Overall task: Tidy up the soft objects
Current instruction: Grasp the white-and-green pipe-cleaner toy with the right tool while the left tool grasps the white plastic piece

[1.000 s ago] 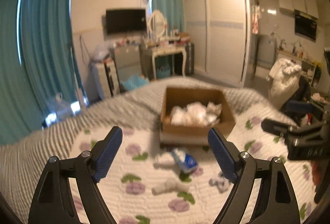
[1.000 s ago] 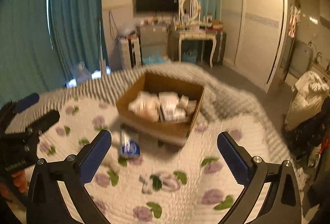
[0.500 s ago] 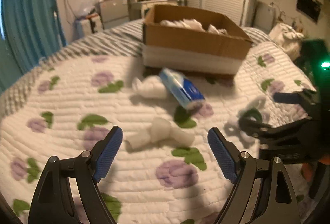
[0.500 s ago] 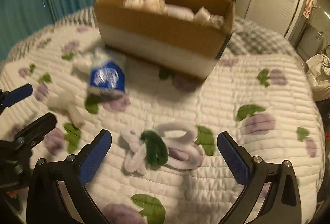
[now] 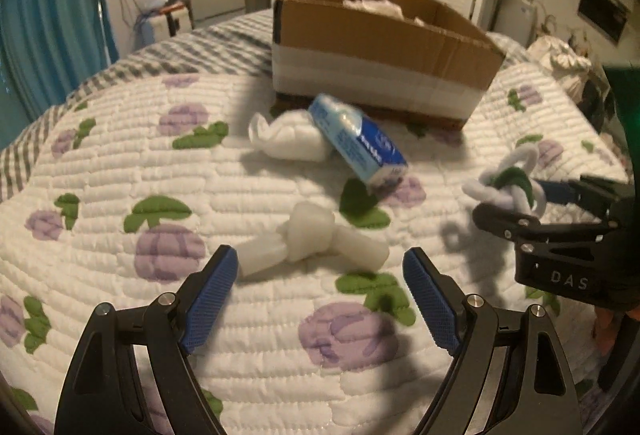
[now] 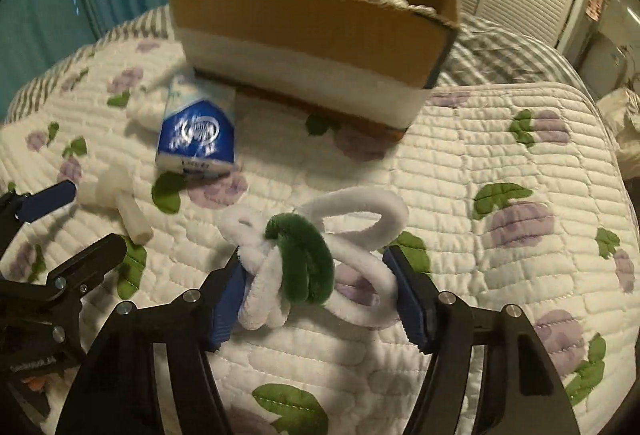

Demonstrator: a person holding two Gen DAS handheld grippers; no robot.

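A white and green fuzzy rope knot (image 6: 308,263) lies between the fingers of my right gripper (image 6: 320,299), which closes on its two sides; it also shows in the left wrist view (image 5: 508,187). My left gripper (image 5: 320,295) is open just above a knotted white foam piece (image 5: 316,239), also in the right wrist view (image 6: 116,199). A blue tissue pack (image 5: 356,143) leans on a white crumpled bundle (image 5: 288,139). The cardboard box (image 5: 380,47) holds several white soft items.
Everything lies on a bed with a white quilt printed with purple flowers (image 5: 160,171). A grey striped blanket (image 5: 180,51) covers the far side. Teal curtains (image 5: 44,15), a dresser and wardrobe stand beyond the bed.
Both grippers have dropped down close to the quilt. The right gripper has narrowed around the white and green knot. The left gripper has come up to the white foam piece.
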